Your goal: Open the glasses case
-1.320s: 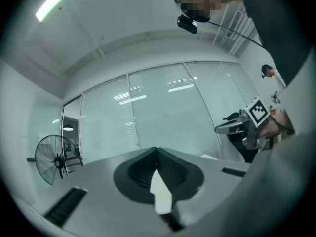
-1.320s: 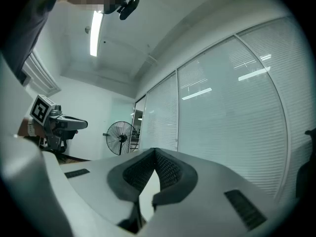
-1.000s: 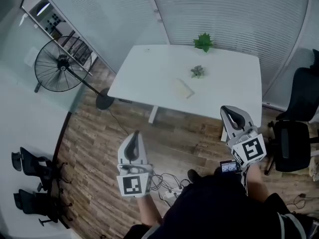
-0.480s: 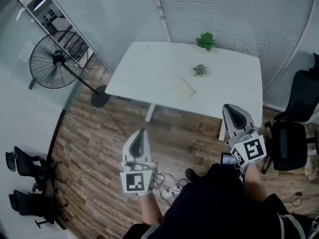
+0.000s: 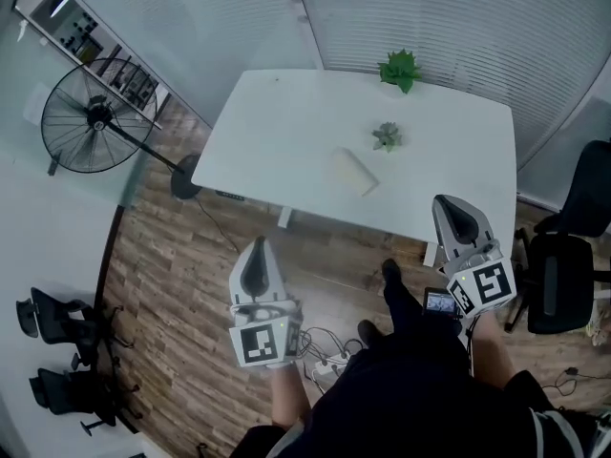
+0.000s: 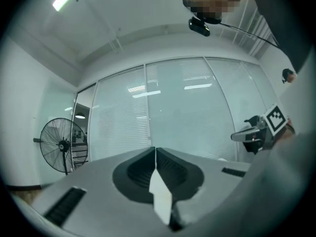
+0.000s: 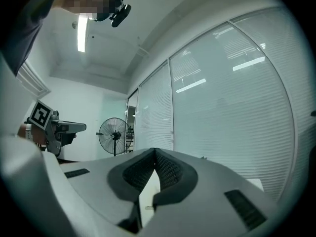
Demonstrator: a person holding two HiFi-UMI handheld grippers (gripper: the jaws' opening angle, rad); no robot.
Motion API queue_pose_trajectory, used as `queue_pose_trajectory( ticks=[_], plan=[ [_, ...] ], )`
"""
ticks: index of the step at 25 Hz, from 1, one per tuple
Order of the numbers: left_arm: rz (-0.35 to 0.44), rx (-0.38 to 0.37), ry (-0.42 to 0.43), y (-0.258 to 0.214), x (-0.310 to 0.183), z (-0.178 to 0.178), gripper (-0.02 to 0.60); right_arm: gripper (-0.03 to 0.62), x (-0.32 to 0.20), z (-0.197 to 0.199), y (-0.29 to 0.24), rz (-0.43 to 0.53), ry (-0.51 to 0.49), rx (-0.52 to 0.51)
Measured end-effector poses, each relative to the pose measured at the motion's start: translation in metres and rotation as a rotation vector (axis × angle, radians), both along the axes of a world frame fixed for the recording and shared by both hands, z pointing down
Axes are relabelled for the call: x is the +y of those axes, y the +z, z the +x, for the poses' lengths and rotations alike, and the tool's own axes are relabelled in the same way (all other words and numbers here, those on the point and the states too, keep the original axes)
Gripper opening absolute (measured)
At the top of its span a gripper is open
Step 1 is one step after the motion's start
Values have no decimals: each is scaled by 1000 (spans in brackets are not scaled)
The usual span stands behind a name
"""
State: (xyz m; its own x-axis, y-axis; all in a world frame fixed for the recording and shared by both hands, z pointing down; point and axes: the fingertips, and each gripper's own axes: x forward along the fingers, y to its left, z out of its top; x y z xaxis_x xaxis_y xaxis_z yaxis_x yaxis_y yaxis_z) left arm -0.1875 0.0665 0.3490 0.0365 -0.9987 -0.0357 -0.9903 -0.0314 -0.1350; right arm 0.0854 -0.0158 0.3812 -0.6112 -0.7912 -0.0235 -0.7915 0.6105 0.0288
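A pale cream glasses case (image 5: 351, 171) lies closed near the middle of the white table (image 5: 277, 132). My left gripper (image 5: 257, 256) hangs over the wooden floor, short of the table's near edge, its jaws shut and empty. My right gripper (image 5: 452, 216) is at the table's near right corner, also shut with nothing in it. Both are well apart from the case. In the left gripper view the jaw tips (image 6: 155, 150) meet, and the right gripper (image 6: 256, 132) shows at the side. In the right gripper view the tips (image 7: 154, 151) meet too, with the left gripper (image 7: 57, 130) at the left.
A small succulent (image 5: 386, 136) stands just behind the case and a green plant (image 5: 400, 68) at the table's far edge. A standing fan (image 5: 91, 117) is left of the table, black chairs (image 5: 563, 256) to the right and at lower left (image 5: 57, 351). Cables (image 5: 325, 351) lie on the floor.
Both grippers have come forward toward the table, and the table now sits closer and larger in the head view. A dark shoe now shows stepping forward. Jaws stayed shut.
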Motion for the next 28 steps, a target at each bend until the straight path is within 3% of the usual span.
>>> queue_pose_trajectory(
  ticks=[5, 9, 12, 22, 28],
  plan=[
    [35, 6, -42, -18, -83, 7, -2, 15, -84, 7, 9, -23, -15, -61],
    [63, -3, -80, -25, -116, 18, -2, 15, -122, 12, 11, -34, -37, -76],
    [32, -27, -88, -13, -132, 17, -2, 15, -139, 14, 18, -52, -30, -76],
    [9, -27, 79, -10, -153, -8, -2, 15, -155, -24, 0, -16, -6, -27],
    [-14, 30, 104, -7, -161, -22, -2, 15, -160, -48, -4, -7, -15, -13]
  ],
)
